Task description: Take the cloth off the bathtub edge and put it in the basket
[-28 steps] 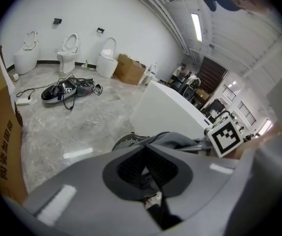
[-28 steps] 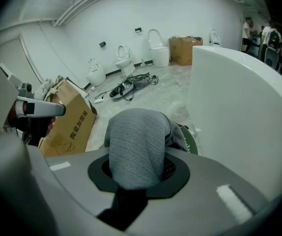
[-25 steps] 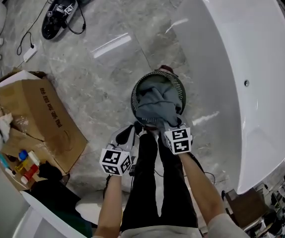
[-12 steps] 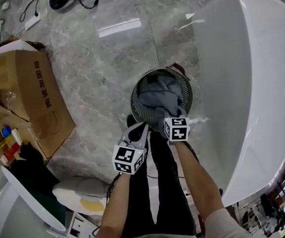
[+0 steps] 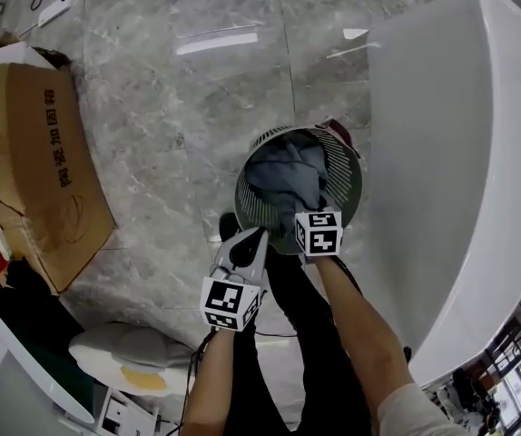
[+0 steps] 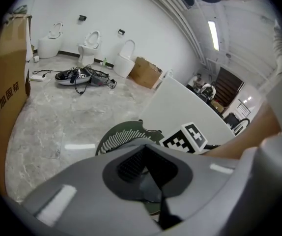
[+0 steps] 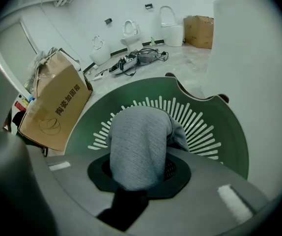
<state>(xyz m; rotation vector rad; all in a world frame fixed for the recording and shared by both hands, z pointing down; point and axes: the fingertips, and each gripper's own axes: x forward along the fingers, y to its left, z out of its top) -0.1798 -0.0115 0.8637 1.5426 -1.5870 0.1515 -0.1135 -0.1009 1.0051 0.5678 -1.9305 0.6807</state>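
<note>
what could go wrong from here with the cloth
The right tongs grip the cloth close to the near rim of the basket, so on release part of it might drape over the rim rather than drop in. The left tongs hang beside that rim and might nudge the basket.

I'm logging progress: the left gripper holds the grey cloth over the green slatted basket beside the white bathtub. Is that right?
Not quite. The right gripper holds the grey cloth, jaws shut on it, as the right gripper view shows; the left gripper holds nothing. The rest stands: the cloth is over the green slatted basket beside the white bathtub.
</note>
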